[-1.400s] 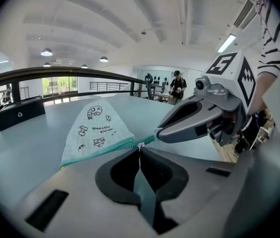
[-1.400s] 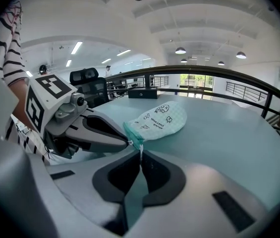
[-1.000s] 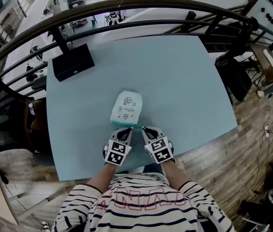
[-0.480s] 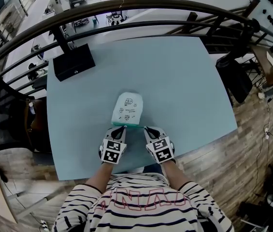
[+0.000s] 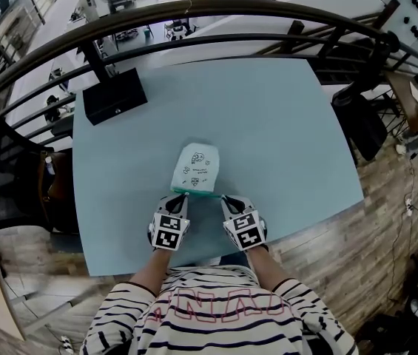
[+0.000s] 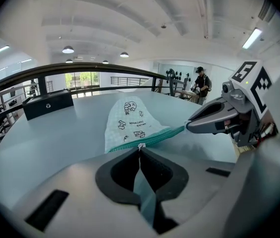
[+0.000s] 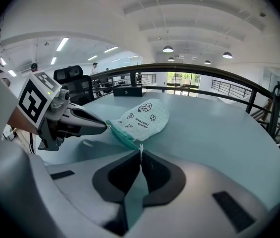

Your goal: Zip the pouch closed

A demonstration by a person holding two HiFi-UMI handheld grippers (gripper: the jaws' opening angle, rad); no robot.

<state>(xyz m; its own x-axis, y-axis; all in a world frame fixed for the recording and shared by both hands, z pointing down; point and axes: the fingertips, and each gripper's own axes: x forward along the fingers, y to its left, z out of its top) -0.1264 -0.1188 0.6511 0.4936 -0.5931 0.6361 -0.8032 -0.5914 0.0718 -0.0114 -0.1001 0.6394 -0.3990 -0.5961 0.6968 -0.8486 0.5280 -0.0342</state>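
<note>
Two risks from here. The soft pouch (image 5: pixel 196 167) can drag or lift with the pull if your anchoring grip slips off the zip band (image 5: pixel 194 191). Thin fabric can also bunch into the slider and jam it.

The pouch is white with a fine check and small black cartoon prints. Its far end is rounded and the teal zip band runs along the edge facing you. It lies flat and looks limp and light. How much of the zip is shut, can't tell.

It sits near the tabletop's (image 5: pixel 282 124) near edge, about mid-width.

Your left gripper (image 5: pixel 181 197) is pressed together on the zip band near its left end. Your right gripper (image 5: pixel 222 197) pinches the band's right end. Which one has the pull, can't tell.

A black box (image 5: pixel 114 95) sits well apart at the far left corner.
</note>
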